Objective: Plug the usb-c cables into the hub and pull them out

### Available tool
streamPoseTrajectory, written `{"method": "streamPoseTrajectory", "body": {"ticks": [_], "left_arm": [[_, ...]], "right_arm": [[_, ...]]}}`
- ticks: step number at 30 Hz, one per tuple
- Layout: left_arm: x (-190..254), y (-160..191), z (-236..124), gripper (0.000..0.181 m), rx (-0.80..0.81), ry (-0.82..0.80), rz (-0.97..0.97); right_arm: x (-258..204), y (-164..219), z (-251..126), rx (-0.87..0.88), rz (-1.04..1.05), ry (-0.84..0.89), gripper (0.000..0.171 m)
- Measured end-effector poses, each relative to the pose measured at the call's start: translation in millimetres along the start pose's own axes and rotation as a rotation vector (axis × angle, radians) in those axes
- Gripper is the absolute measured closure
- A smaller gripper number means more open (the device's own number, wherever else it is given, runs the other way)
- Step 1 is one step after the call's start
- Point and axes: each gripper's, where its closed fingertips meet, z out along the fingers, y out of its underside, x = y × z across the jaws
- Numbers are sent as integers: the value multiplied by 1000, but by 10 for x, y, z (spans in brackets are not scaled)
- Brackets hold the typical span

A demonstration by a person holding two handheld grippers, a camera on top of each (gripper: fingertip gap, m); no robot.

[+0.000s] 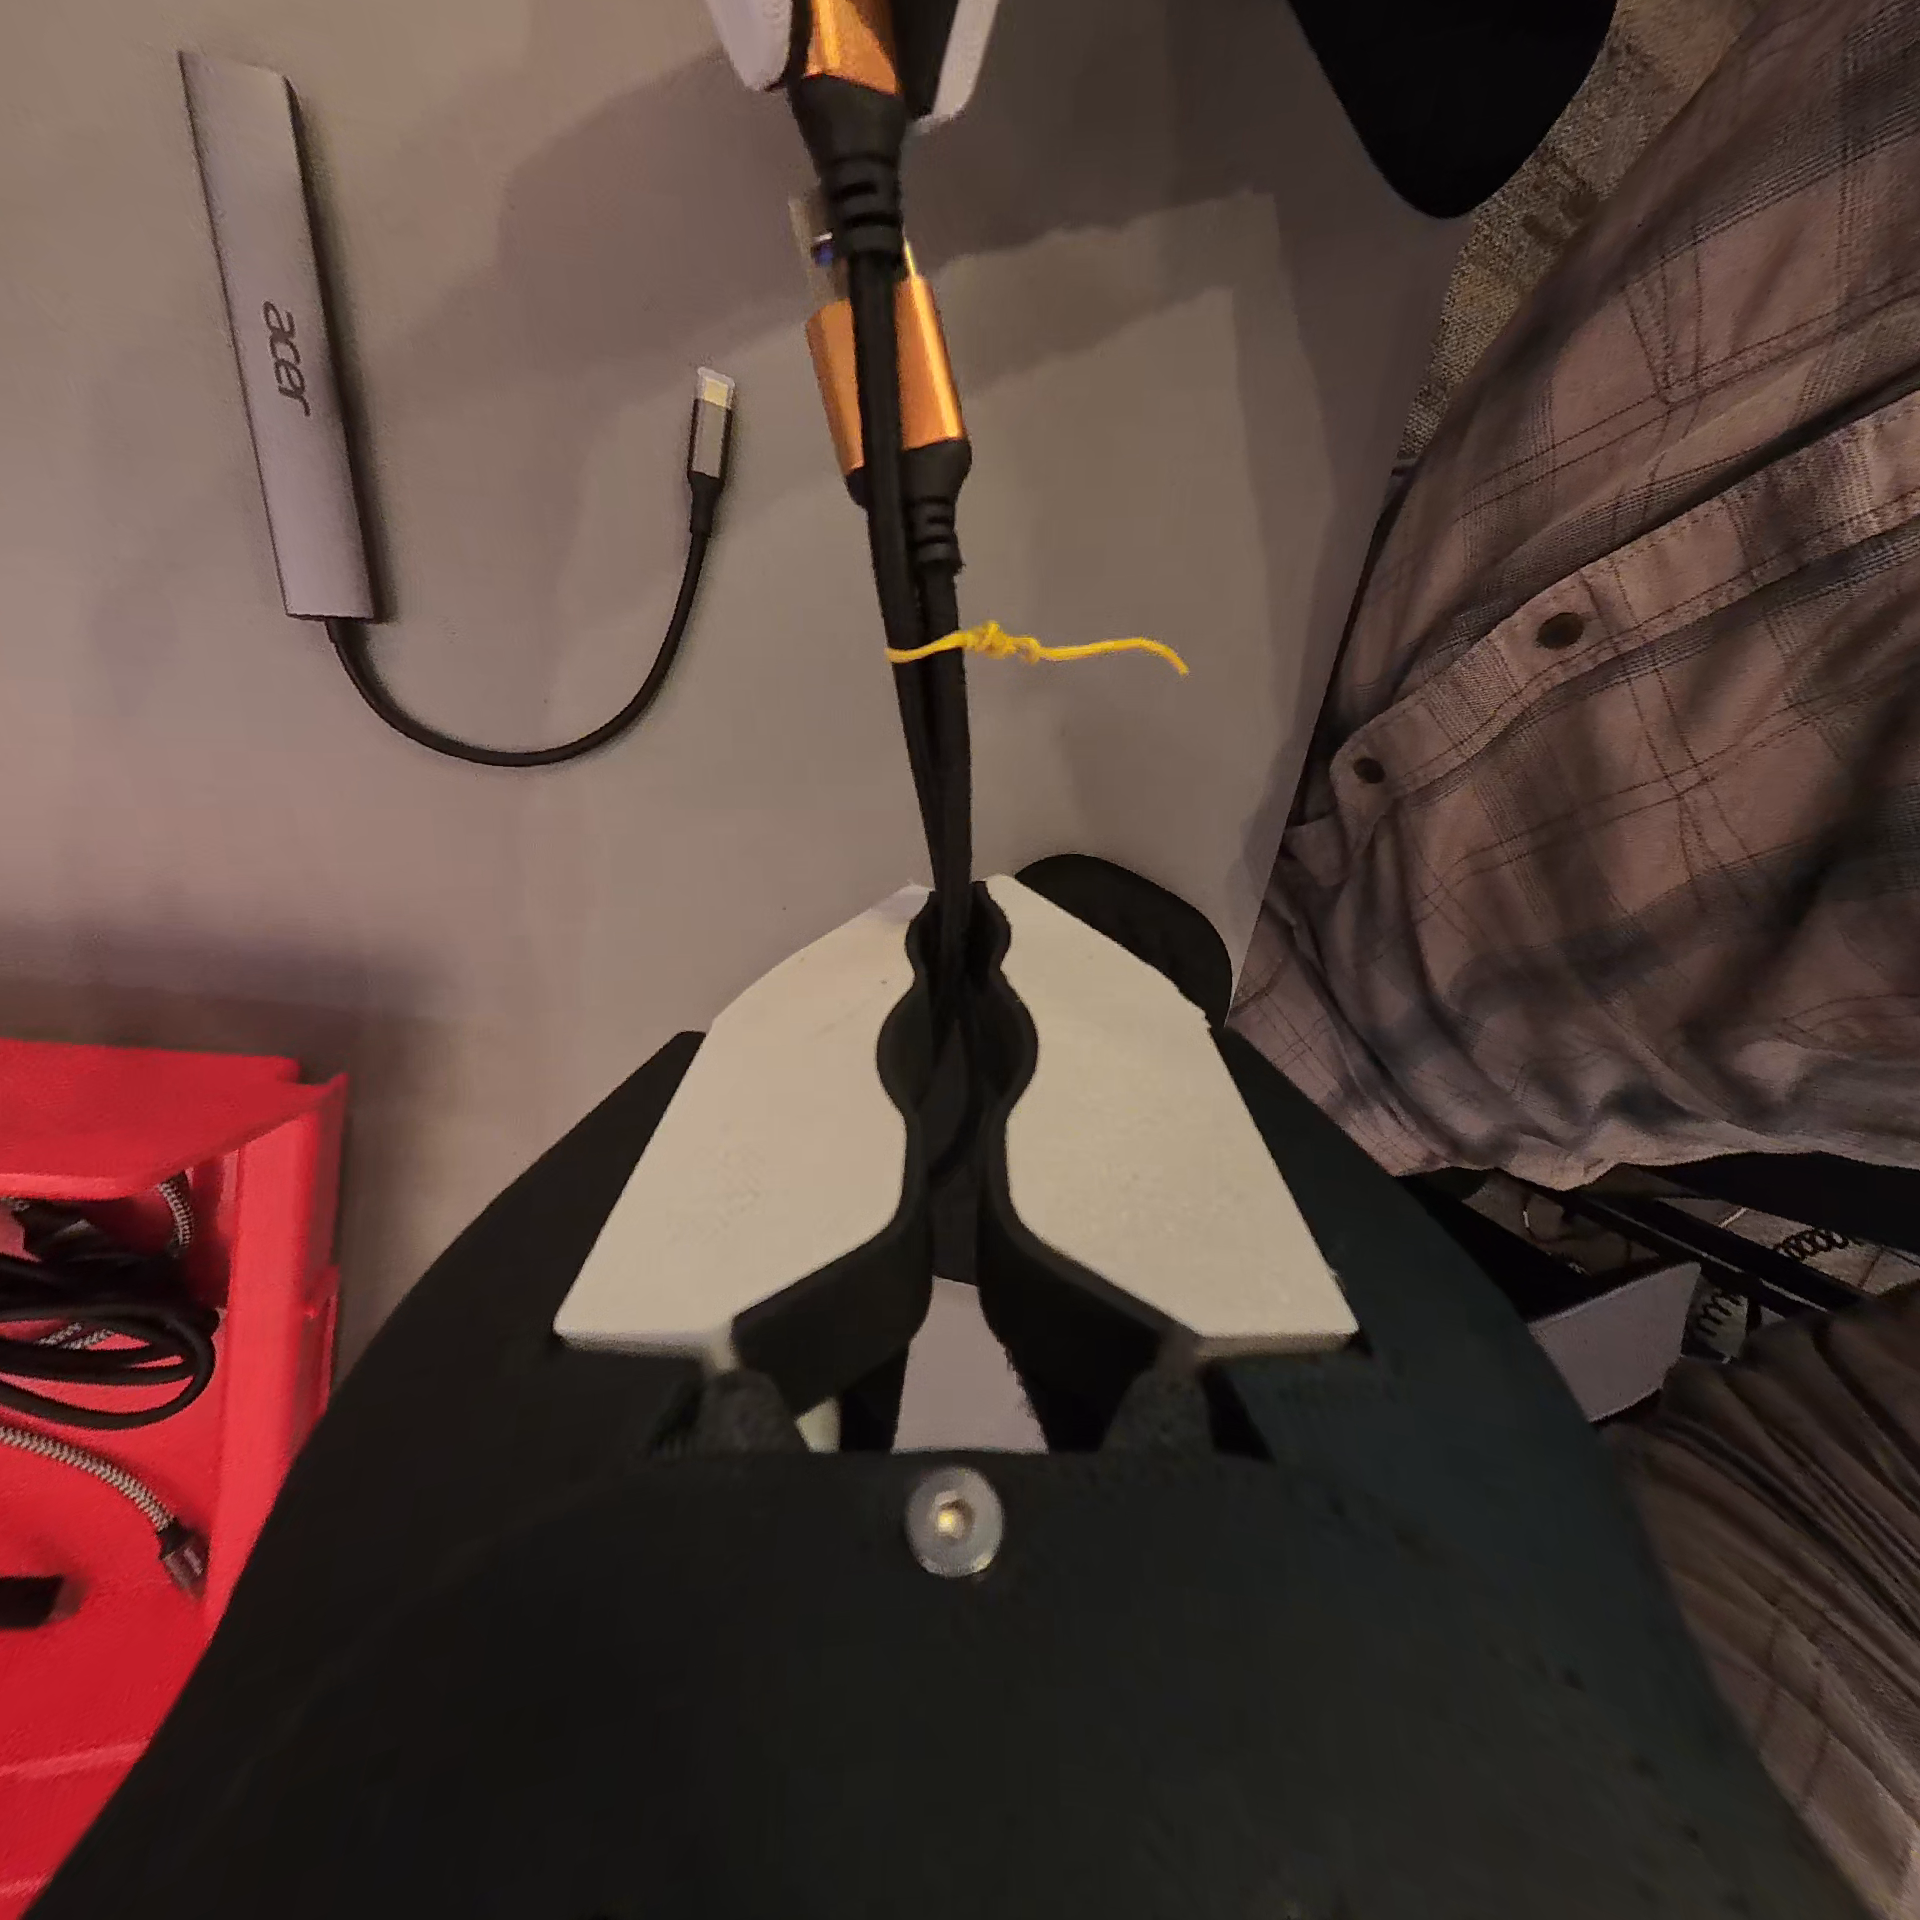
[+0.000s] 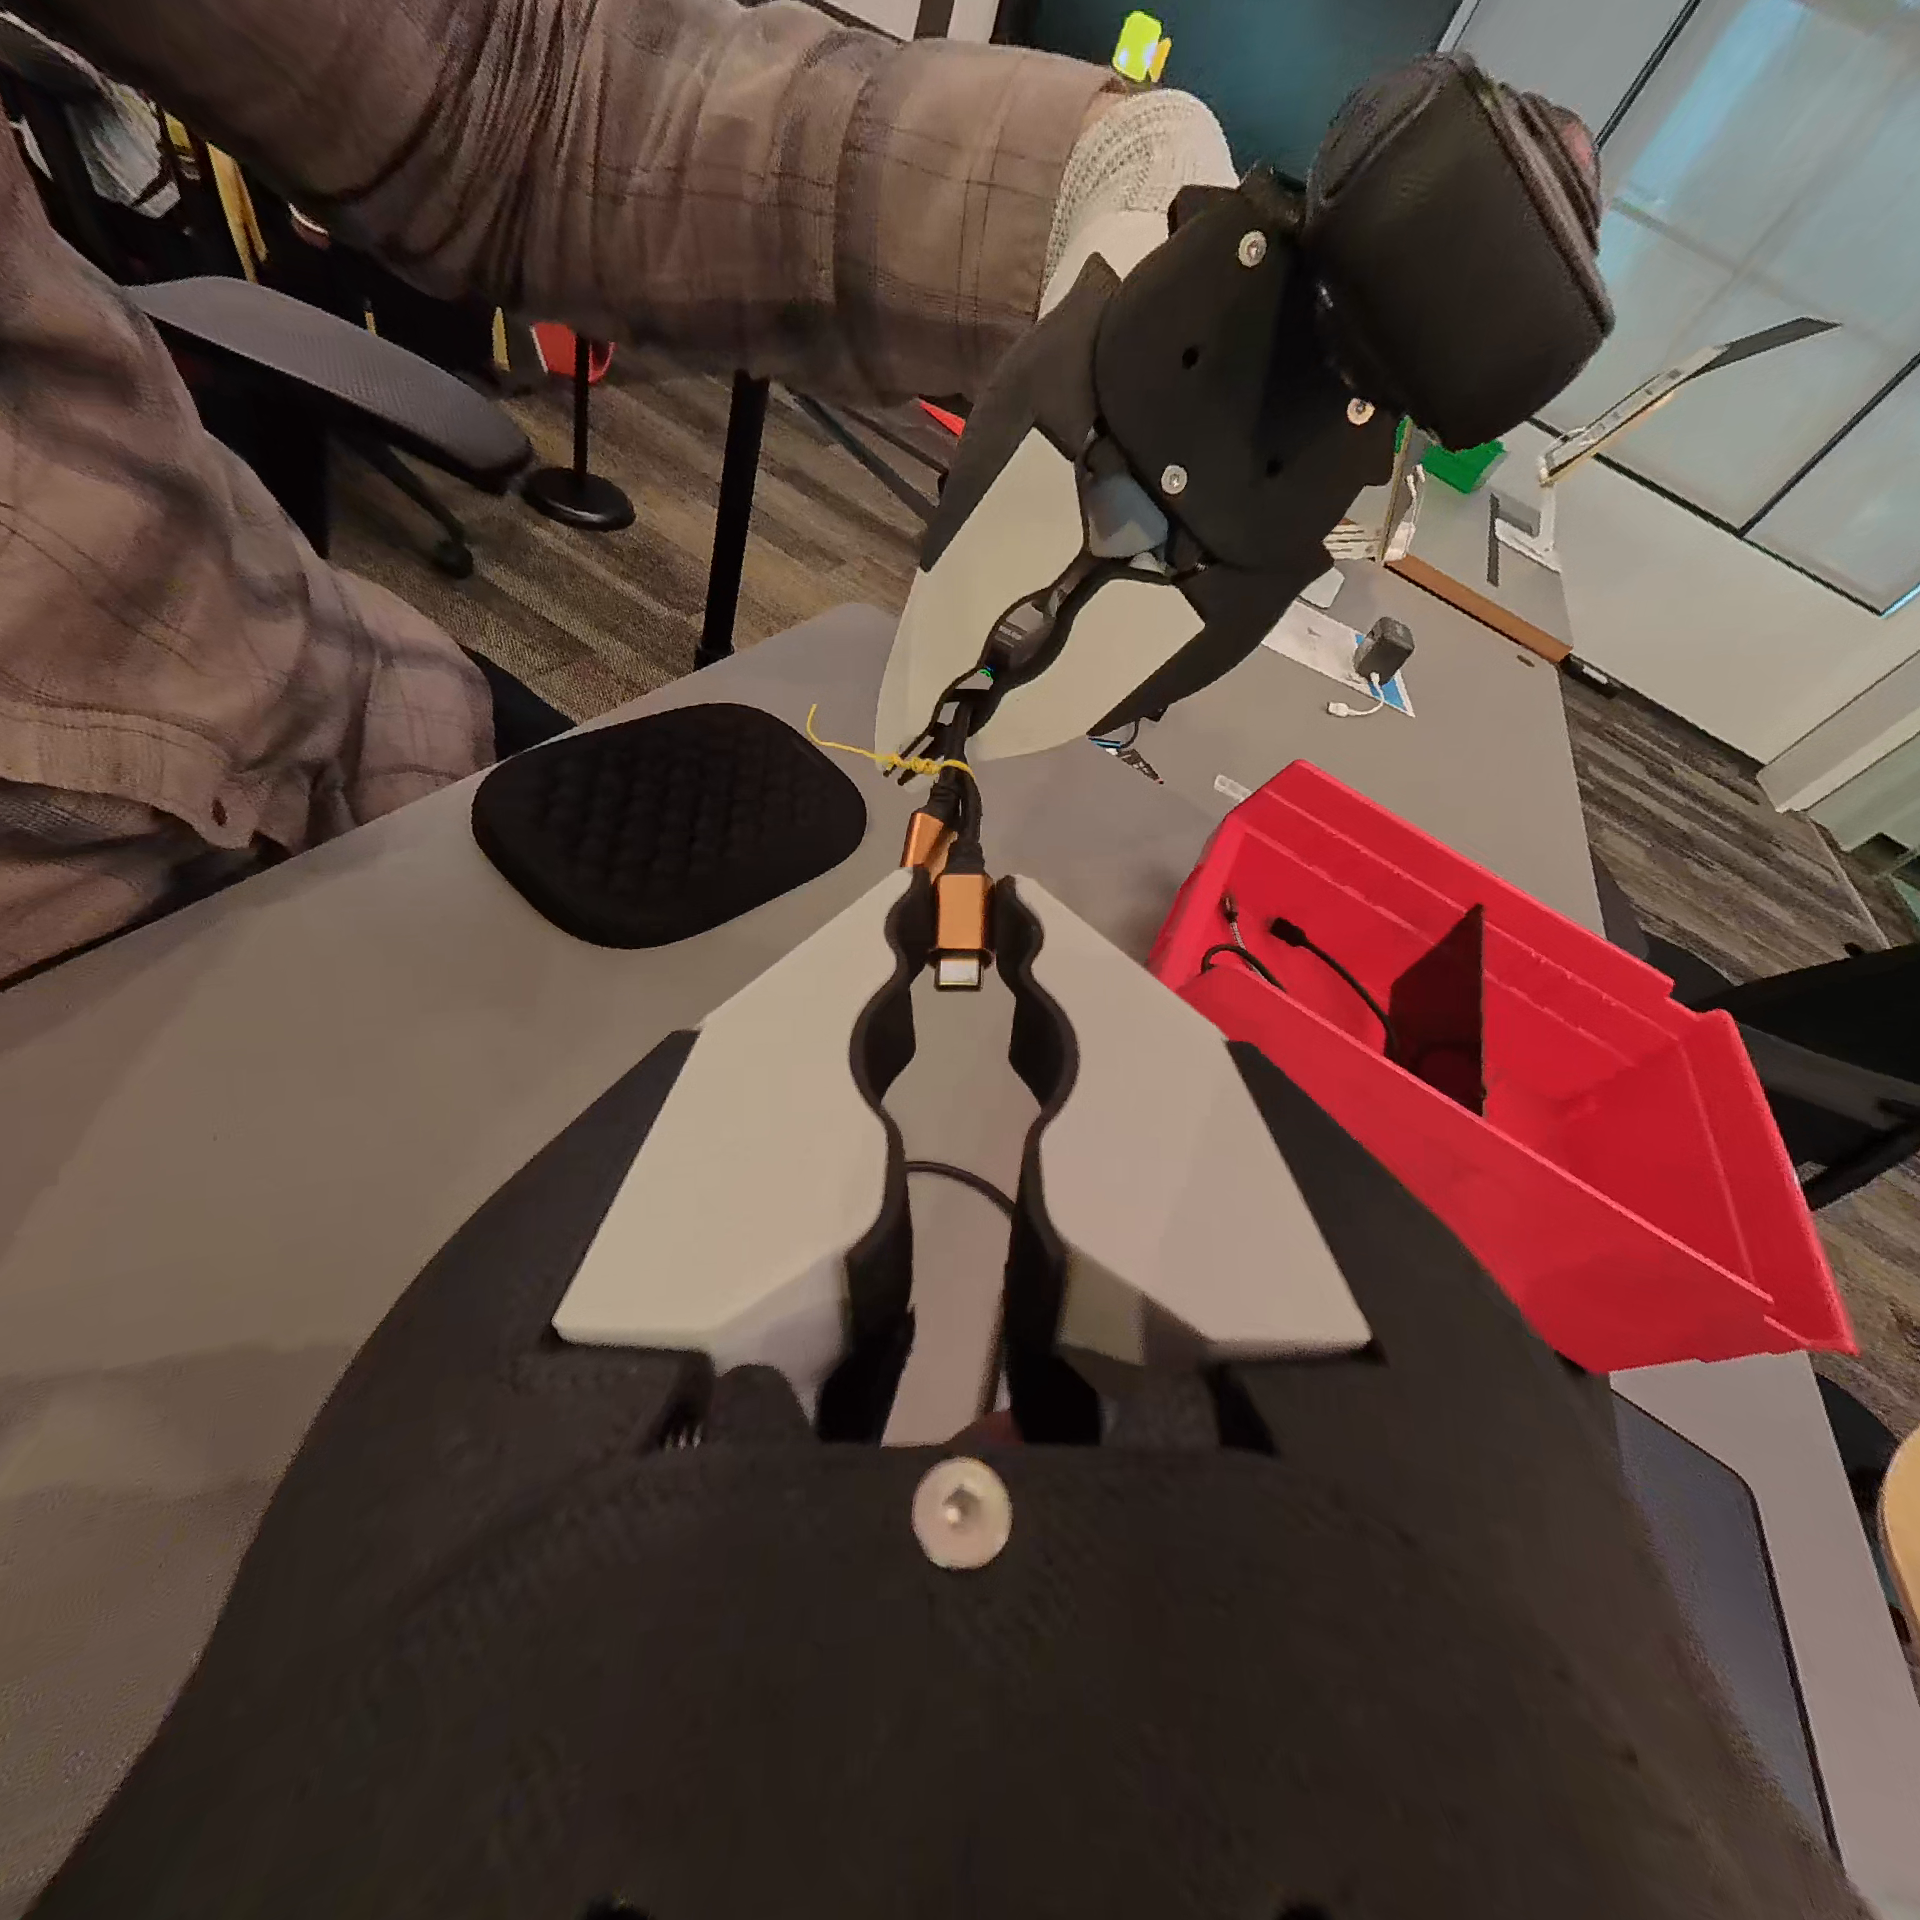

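Note:
My left gripper is shut on two black cables tied together with a yellow string, and holds them above the grey table. Each cable ends in an orange USB-C plug. My right gripper is shut on one orange plug, its metal tip pointing back toward the camera. The second orange plug hangs free beside it and also shows in the right wrist view. The grey hub lies flat at the far left with its own short black lead and plug. The left gripper faces mine.
A red bin with loose cables stands on the table, and shows at the lower left in the left wrist view. A black textured pad lies near the table's edge. A person in a plaid shirt is close by. There is about 10 cm between the tips of the two grippers. Both grippers' tips are roughly 20 cm from the grey hub.

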Motion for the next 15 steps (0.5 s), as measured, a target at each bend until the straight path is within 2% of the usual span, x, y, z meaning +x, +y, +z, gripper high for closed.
{"method": "streamPoseTrajectory", "body": {"ticks": [4, 6, 8, 10, 15], "left_arm": [[3, -38, -14, 177, 32, 8, -3], [-22, -80, -67, 162, 73, -11, -13], [-55, -100, -144, 138, 113, -48, -30], [-81, -115, -253, 125, 158, -98, -45], [-98, -130, -734, 117, 259, -281, -45]], "right_arm": [[6, -69, -26, 44, 21, -4, 162], [35, -93, -57, 74, 36, 5, 162], [59, -123, -95, 113, 54, 9, 162], [69, -137, -125, 140, 67, 6, 162], [16, -47, -71, 85, 49, -15, 162]]}}
